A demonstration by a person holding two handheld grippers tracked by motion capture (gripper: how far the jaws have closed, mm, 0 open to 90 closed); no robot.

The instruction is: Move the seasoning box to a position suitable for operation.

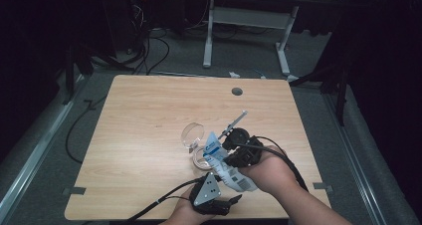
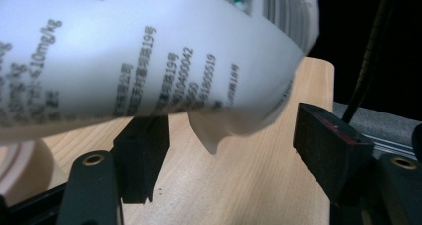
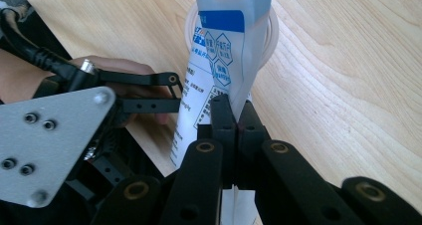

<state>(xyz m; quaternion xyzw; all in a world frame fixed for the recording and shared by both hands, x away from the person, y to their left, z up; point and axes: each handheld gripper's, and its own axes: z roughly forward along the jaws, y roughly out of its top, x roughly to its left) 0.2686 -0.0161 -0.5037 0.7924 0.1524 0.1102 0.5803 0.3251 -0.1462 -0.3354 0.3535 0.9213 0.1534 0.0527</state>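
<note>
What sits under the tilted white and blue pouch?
A clear round container stands on the table under the pouch, its lid propped beside it. The pouch covers most of the opening, so its contents cannot be seen.

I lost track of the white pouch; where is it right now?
In the high view the pouch is near the table's front edge, right of centre, pinched in the right gripper and tilted over a clear jar, just above the open left gripper.
</note>
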